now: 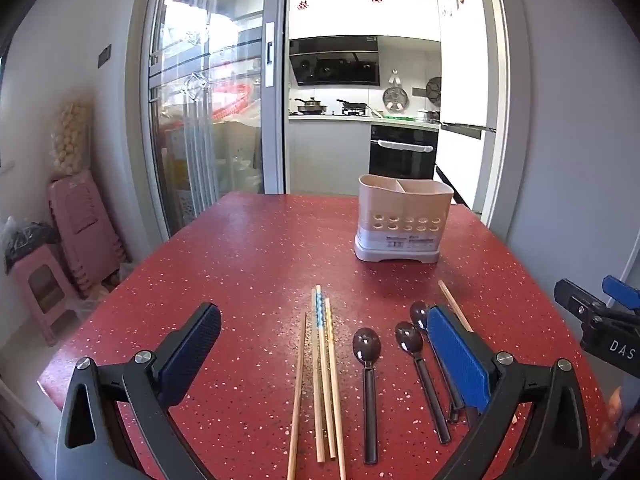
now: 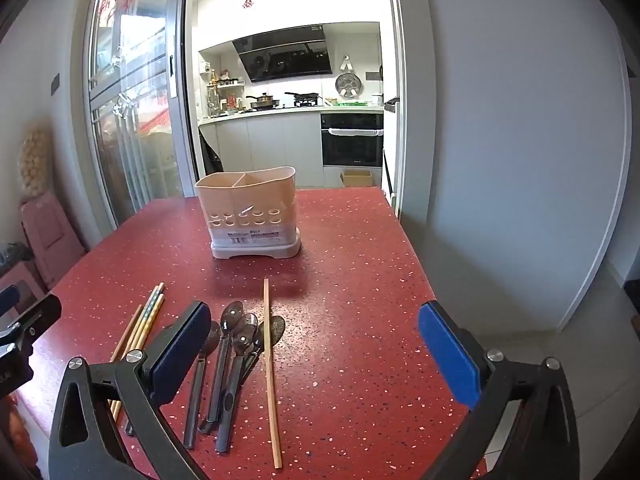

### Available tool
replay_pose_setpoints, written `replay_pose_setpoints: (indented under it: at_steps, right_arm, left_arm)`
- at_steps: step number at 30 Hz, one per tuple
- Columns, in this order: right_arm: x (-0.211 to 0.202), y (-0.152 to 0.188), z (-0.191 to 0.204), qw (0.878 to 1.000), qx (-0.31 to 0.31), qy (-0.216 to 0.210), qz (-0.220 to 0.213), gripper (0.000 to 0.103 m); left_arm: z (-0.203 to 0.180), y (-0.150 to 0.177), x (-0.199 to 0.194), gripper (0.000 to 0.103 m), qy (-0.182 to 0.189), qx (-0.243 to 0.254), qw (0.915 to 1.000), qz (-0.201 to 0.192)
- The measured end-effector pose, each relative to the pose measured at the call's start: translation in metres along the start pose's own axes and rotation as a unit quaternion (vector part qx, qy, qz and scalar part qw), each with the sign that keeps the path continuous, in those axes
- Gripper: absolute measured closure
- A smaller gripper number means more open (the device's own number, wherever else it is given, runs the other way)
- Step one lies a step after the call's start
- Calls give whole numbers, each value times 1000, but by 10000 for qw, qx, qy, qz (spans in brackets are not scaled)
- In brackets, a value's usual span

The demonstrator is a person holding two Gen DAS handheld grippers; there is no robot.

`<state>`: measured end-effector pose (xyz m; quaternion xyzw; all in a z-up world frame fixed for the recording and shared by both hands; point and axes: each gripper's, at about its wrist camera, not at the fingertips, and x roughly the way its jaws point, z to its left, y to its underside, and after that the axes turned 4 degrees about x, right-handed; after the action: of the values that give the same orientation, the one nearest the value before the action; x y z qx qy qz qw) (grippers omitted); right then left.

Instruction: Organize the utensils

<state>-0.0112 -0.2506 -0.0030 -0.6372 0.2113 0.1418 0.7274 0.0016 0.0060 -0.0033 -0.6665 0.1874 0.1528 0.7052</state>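
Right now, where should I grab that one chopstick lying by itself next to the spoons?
Grip the lone chopstick near its middle, coming straight down from above with one finger on each long side. It lies flat on the red table, thin and straight. Its far half crosses a spoon, so the nearer half is freer. The right gripper is open.

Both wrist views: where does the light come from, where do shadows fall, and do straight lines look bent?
Left wrist view: bright kitchen behind gives glare on the red table; the utensil holder casts its shadow toward the camera; the door frames bow outward. Right wrist view: same backlight, shadow in front of the utensil holder, the lone chopstick stays sharp, and the corners go black.
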Motion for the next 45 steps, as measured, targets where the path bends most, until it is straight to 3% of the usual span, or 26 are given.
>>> replay_pose_setpoints:
  at_steps: [45]
  right_arm:
    - [-10,8,-4,9995,56,268,-174,0]
  left_arm:
    - [-2,6,8,0,26,274,9996,27]
